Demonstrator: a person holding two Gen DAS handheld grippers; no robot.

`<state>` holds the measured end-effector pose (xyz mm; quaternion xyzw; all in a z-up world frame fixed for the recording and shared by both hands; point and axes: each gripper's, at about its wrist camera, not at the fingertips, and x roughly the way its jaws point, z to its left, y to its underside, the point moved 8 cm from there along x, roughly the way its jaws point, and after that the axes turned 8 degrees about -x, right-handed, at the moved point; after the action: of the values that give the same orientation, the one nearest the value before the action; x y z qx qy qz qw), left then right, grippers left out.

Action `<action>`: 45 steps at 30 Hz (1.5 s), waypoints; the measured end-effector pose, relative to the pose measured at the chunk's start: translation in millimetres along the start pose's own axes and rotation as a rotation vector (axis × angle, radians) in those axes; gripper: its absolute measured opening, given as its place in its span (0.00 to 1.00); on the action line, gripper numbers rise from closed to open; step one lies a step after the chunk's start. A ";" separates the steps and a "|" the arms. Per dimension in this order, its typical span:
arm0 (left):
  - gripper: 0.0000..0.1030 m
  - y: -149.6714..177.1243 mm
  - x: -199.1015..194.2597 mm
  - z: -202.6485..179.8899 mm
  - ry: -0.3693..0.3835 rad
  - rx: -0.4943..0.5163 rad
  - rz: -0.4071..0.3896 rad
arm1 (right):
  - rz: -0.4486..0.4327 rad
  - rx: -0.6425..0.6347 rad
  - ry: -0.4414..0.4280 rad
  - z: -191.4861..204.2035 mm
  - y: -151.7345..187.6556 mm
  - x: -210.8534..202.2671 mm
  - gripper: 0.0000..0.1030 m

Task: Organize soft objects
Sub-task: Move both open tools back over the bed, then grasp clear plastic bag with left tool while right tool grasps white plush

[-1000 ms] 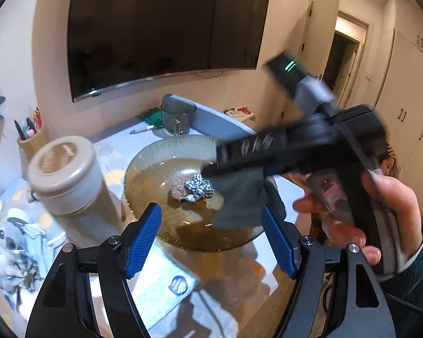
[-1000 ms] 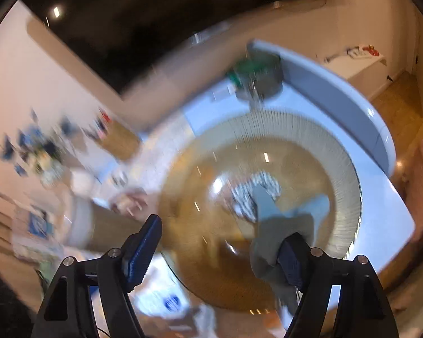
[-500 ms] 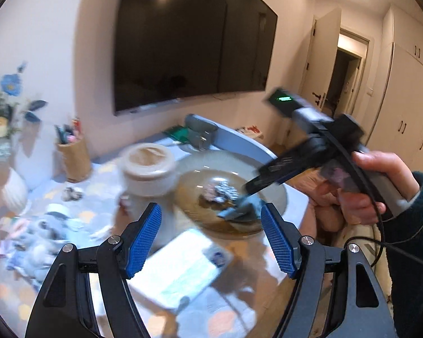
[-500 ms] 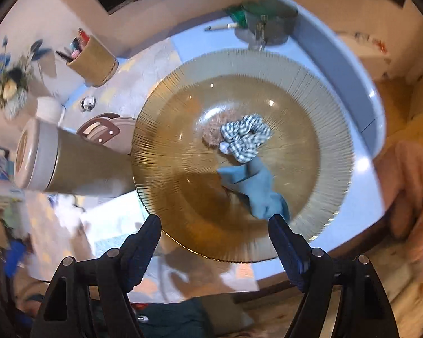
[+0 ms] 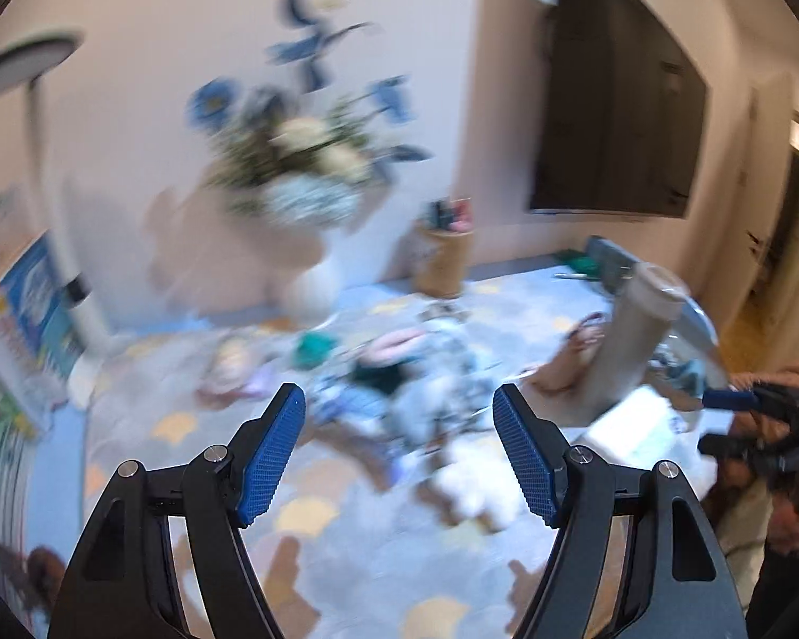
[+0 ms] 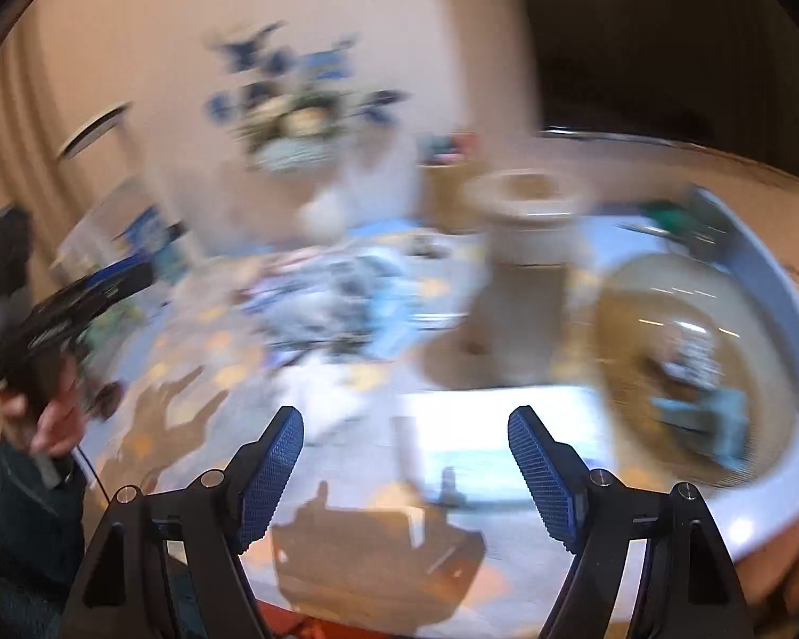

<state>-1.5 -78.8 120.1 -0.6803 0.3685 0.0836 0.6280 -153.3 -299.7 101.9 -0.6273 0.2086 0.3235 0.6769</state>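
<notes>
Both grippers empty, jaws apart. Soft pile [image 5: 399, 388] lies mid-table, dead ahead of left gripper [image 5: 399, 458]; right gripper [image 6: 405, 474] faces it from farther off, probably — blur heavy.

A home — a lived-in room, by every sign. A large dark television [image 5: 612, 106] is mounted on the cream wall, with a doorway [image 5: 796, 223] beyond it at the right. A white vase of blue and cream flowers [image 5: 303, 170] stands against the wall beside a pen holder [image 5: 445, 261] — household clutter. The surface [image 5: 346, 559] wears a pale blue patterned cloth, strewn with small soft items, and a floor lamp [image 5: 37, 122] stands at the left.
</notes>
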 end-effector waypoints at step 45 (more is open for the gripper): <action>0.34 -19.2 179.6 142.2 -0.172 -0.050 0.162 | 0.121 -0.239 -0.042 91.8 23.7 203.0 0.43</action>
<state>188.1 -20.9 3.8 -0.6540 0.3648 0.2016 0.6313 -38.3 -173.5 -43.2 -0.6828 0.1918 0.3994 0.5809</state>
